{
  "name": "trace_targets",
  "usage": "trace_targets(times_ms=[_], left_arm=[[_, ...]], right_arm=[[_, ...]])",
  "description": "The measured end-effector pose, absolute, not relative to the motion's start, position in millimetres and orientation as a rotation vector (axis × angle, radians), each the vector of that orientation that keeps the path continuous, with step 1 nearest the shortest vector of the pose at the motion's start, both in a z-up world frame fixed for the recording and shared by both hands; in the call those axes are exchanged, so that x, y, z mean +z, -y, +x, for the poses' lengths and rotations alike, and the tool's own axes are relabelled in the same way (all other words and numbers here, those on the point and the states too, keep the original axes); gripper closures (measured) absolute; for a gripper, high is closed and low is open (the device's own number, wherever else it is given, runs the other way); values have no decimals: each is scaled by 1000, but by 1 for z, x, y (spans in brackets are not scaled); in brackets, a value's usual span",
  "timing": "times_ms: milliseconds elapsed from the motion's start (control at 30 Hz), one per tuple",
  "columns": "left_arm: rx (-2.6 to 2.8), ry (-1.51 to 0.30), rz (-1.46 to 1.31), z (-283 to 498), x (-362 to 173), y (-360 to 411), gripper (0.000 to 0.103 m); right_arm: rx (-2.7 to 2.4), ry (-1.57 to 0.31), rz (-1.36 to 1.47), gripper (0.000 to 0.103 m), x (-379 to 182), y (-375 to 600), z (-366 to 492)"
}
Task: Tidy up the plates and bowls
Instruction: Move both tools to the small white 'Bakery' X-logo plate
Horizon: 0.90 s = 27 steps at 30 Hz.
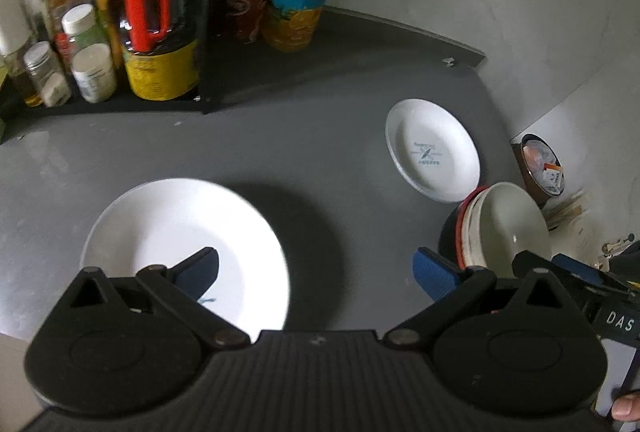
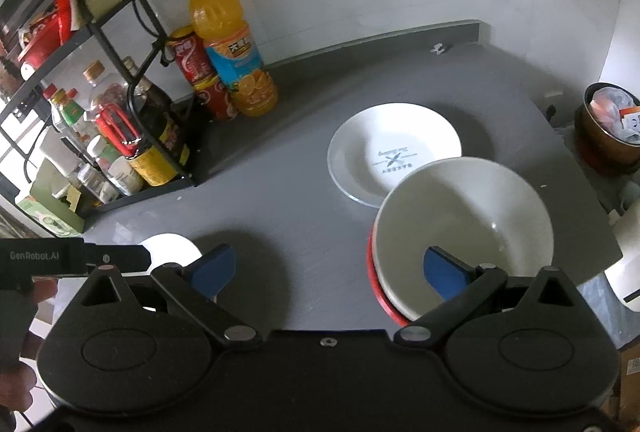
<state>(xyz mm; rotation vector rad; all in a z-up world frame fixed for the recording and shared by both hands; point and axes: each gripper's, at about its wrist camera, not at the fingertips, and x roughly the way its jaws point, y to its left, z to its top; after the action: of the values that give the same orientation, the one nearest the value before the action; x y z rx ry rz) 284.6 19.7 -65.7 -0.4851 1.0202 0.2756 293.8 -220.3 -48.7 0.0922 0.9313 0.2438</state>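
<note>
Left gripper (image 1: 316, 272) jaws spread wide, empty, above the large white plate (image 1: 184, 244) near the tabletop (image 1: 300, 135) front-left edge. Right gripper (image 2: 330, 268) likewise released, nearer the white bowl (image 2: 464, 228) nested in a red one; small plate (image 2: 394, 155) just behind.

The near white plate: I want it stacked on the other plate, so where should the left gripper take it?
Probably by the raised rim of the near white plate, coming in low from the near side. It lies flat on the grey table; the open left gripper hovers there.
</note>
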Motion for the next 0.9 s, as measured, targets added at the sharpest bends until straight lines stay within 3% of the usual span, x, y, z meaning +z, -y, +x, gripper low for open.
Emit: trace_targets(times_ms=[900], left_arm=[[342, -1032, -601, 422, -98, 19, 3]], right_arm=[[297, -990, 142, 5, -61, 318, 444]])
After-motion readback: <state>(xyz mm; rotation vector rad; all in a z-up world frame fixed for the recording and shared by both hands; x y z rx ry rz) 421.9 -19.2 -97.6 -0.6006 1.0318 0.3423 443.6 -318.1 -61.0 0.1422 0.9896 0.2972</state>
